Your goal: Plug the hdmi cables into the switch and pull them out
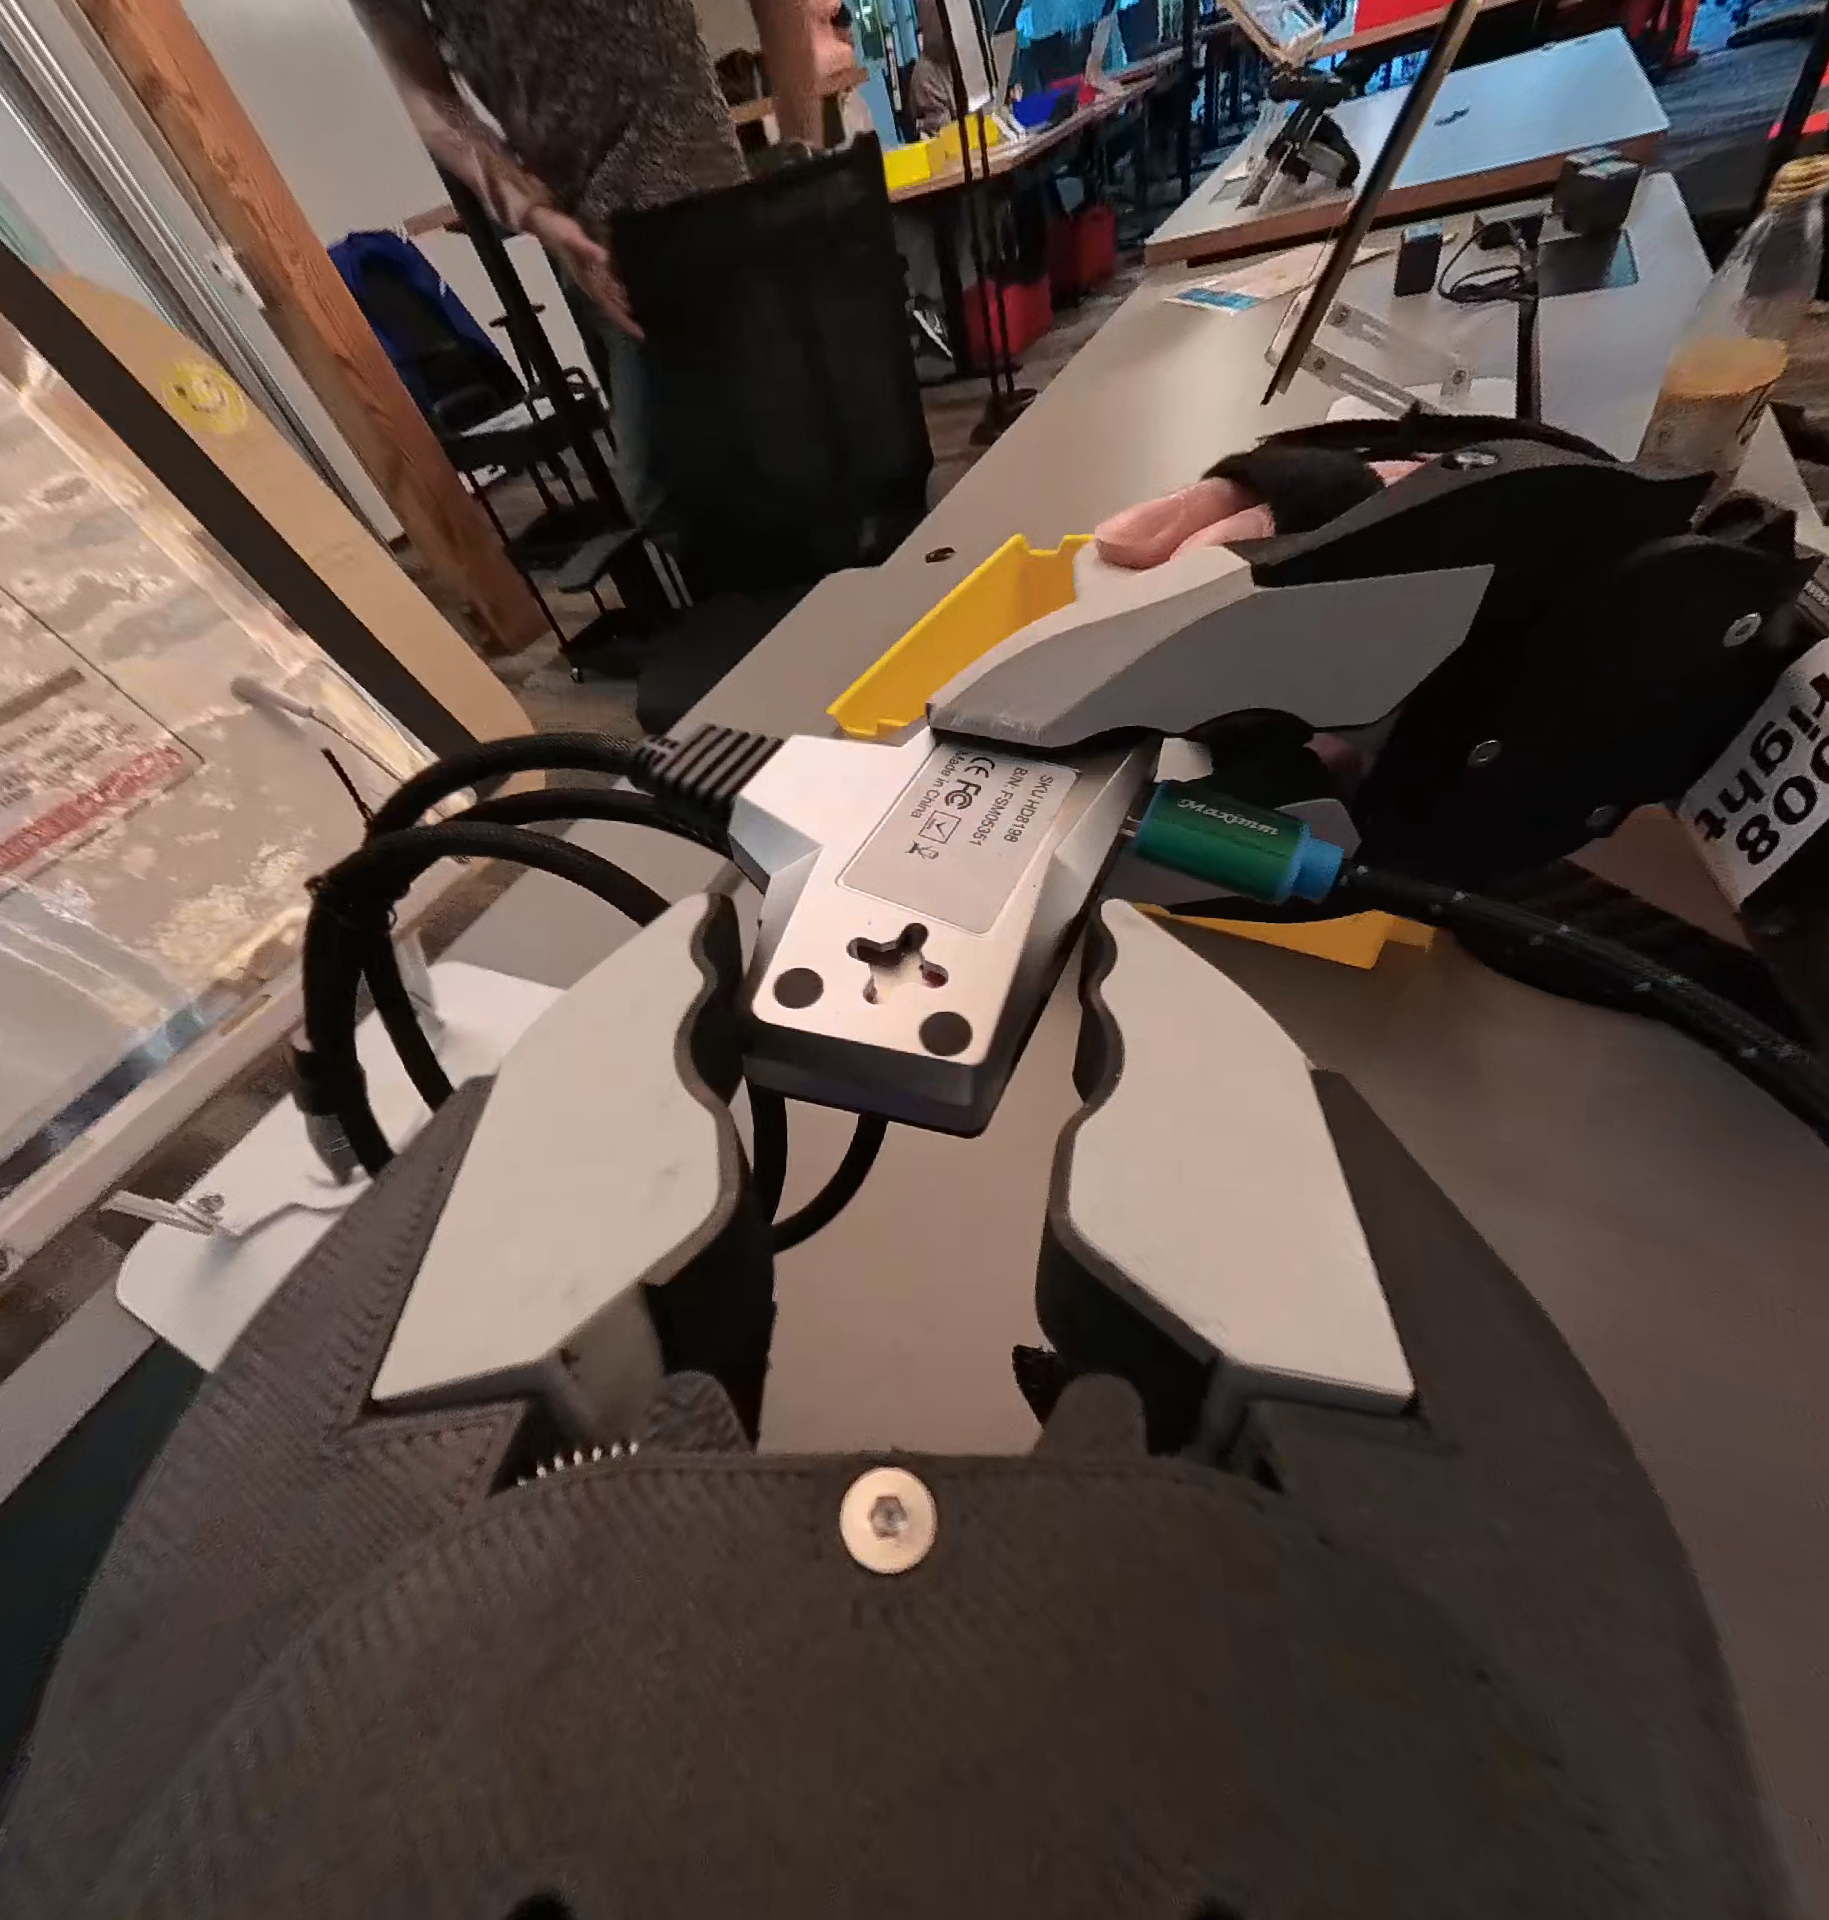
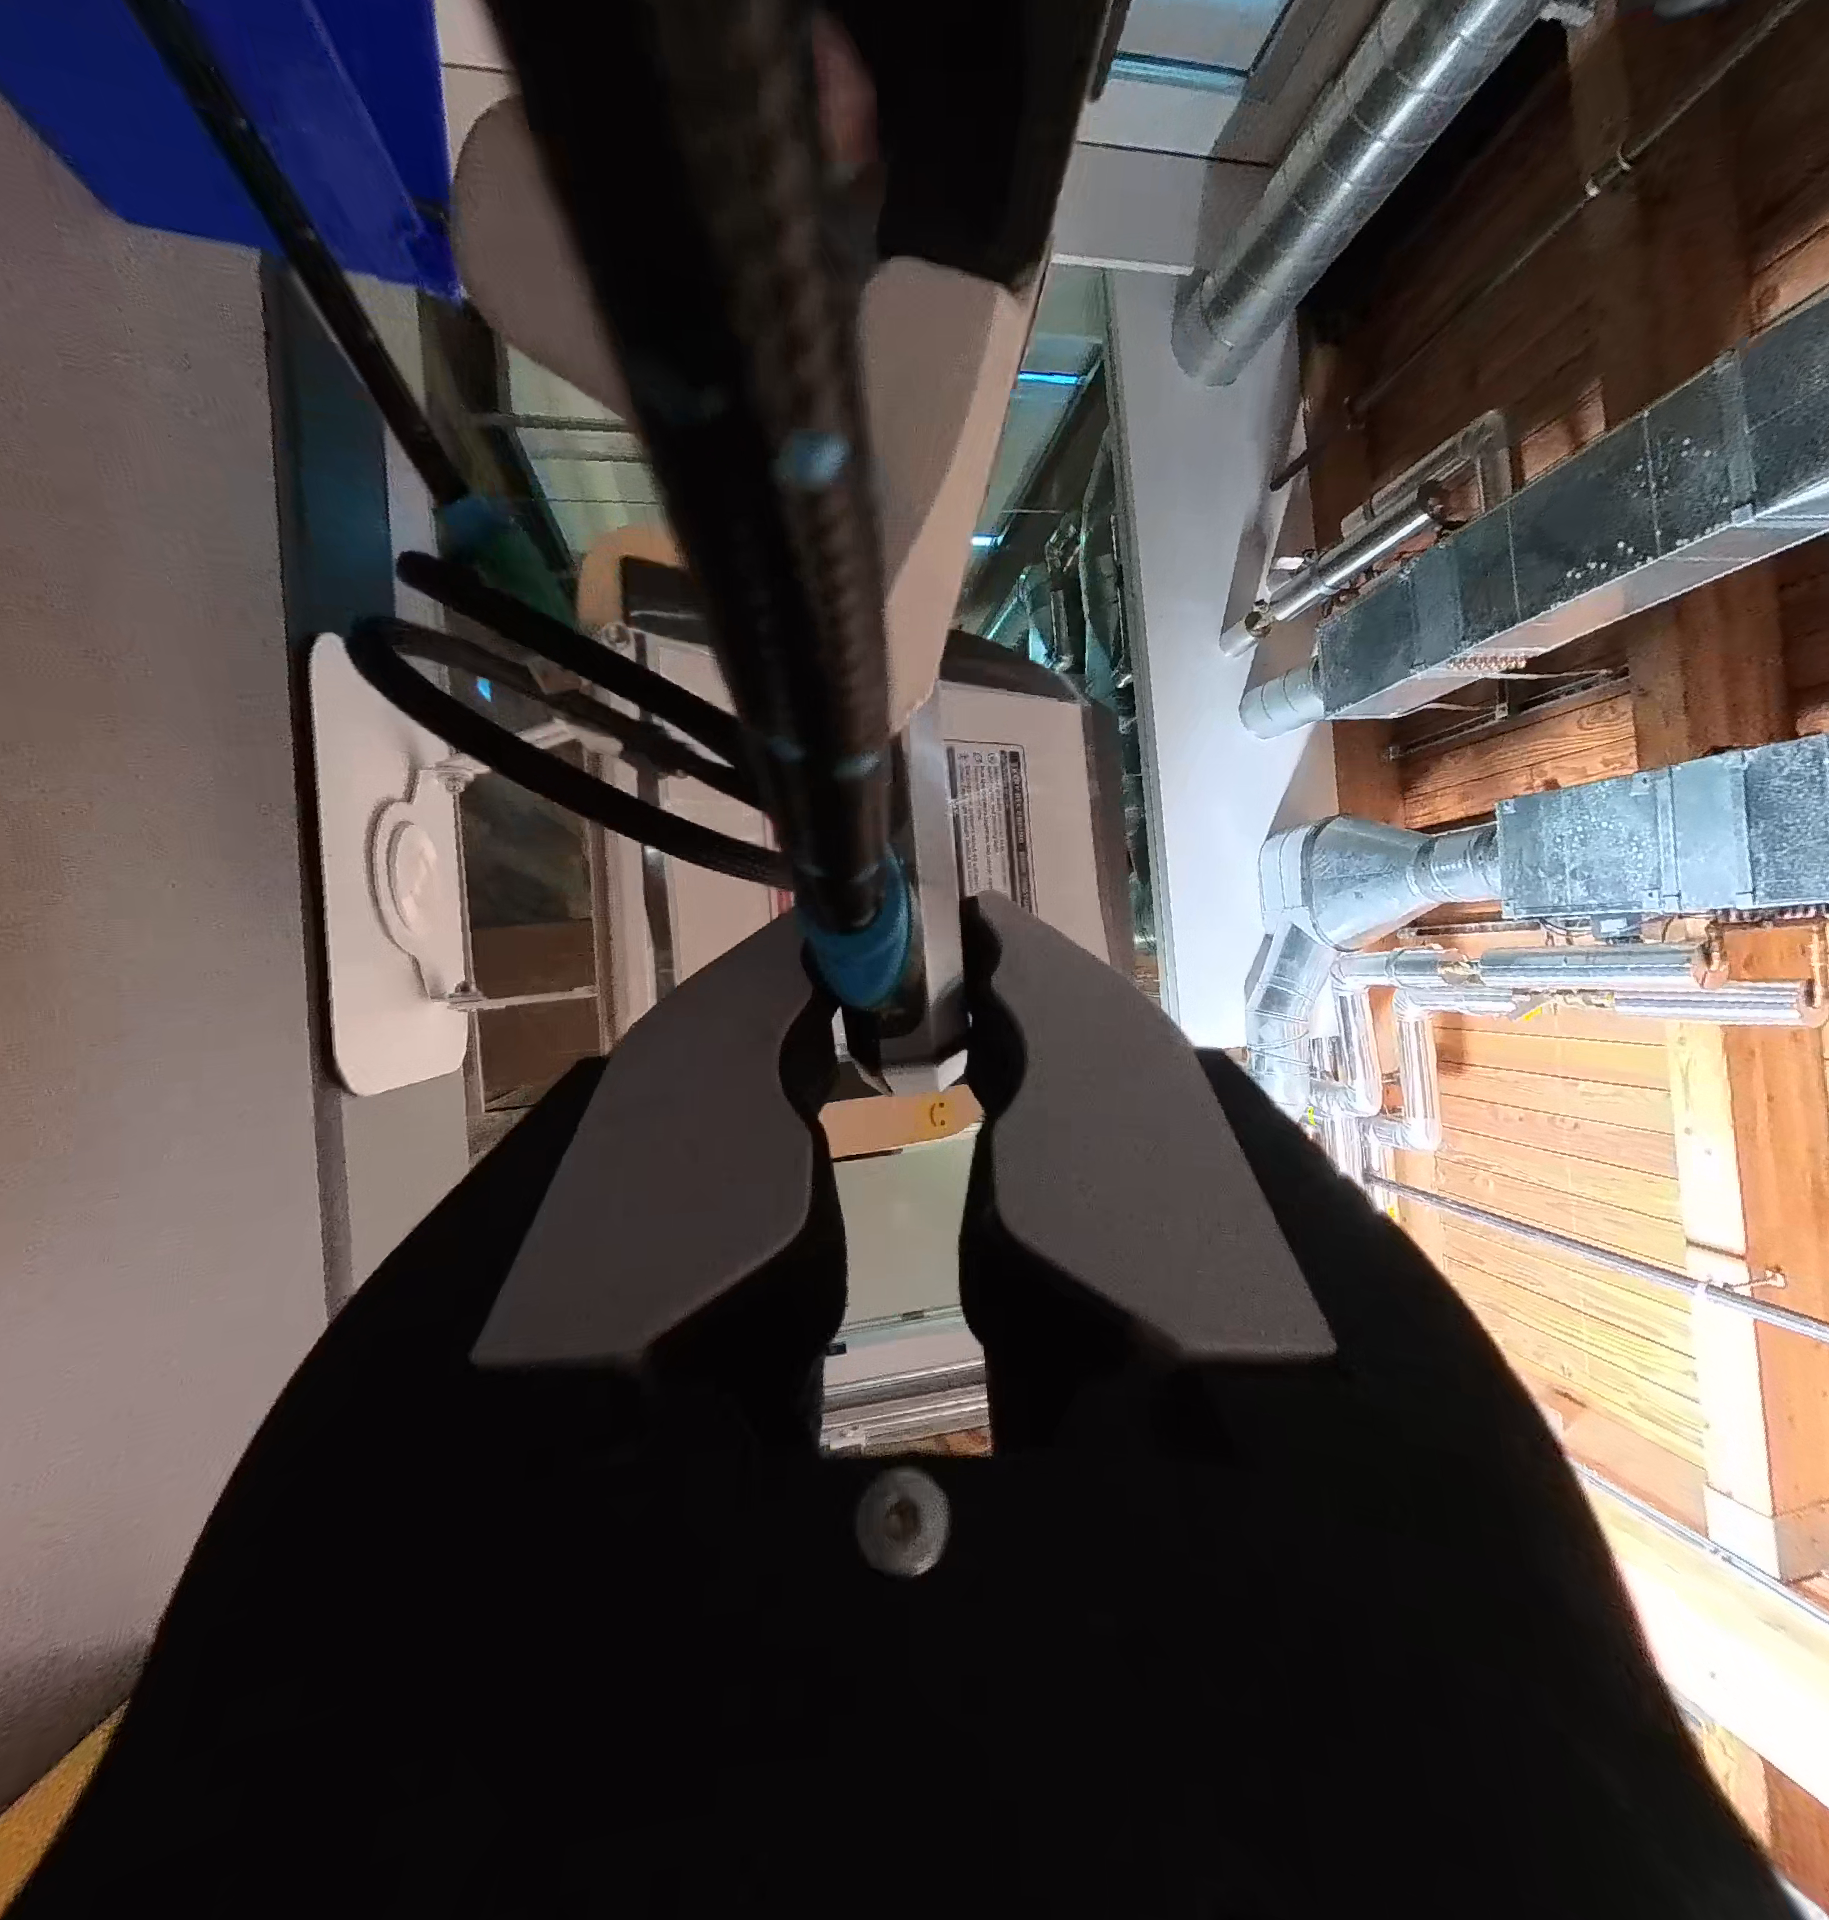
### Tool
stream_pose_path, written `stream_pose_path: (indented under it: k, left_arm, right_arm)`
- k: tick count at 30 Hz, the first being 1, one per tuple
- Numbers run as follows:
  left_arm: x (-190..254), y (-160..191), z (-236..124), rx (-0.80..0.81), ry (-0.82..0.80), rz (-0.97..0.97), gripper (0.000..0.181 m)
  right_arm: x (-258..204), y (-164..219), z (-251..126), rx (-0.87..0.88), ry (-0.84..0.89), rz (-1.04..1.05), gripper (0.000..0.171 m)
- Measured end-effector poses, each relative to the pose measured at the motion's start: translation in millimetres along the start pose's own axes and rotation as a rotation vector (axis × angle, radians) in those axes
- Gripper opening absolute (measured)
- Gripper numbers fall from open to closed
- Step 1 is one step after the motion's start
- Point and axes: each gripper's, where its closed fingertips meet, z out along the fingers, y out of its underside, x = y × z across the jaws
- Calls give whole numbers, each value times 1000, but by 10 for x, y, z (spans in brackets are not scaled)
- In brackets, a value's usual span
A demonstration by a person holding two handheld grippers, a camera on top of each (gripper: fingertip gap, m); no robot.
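Note:
A silver HDMI switch (image 1: 920,904) with its label side up sits between the fingers of my left gripper (image 1: 899,935), which is shut on its near end and holds it above the table. A black plug (image 1: 702,769) sits in its far left end. A green HDMI plug (image 1: 1222,842) with a blue collar (image 2: 863,956) sits at the switch's right side, a little metal showing. My right gripper (image 2: 889,966) is closed on that plug against the switch (image 2: 1003,790). Its upper finger (image 1: 1149,655) lies over the switch.
A braided cable (image 1: 1616,987) runs right from the green plug. Black cables (image 1: 536,769) loop left off the table edge. A yellow bin (image 1: 951,644) lies behind the switch and a bottle (image 1: 1741,322) at the far right. A black chair (image 1: 775,353) and a person (image 1: 577,104) are beyond. Both grippers' tips are close together, under 4 cm apart.

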Motion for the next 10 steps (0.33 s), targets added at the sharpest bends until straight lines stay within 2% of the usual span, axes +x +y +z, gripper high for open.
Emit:
stream_pose_path:
  k: [1,6,10]
  left_arm:
    - [0,18,13,-6,7,-13,62]
    - [19,125,28,-41,44,-47,61]
    - [96,308,78,-142,104,-91,69]
  right_arm:
    - [-16,11,-3,2,-5,-3,23]
    - [-97,-4,-25,24,-22,-56,23]
    - [-187,-116,-51,79,-50,-128,23]
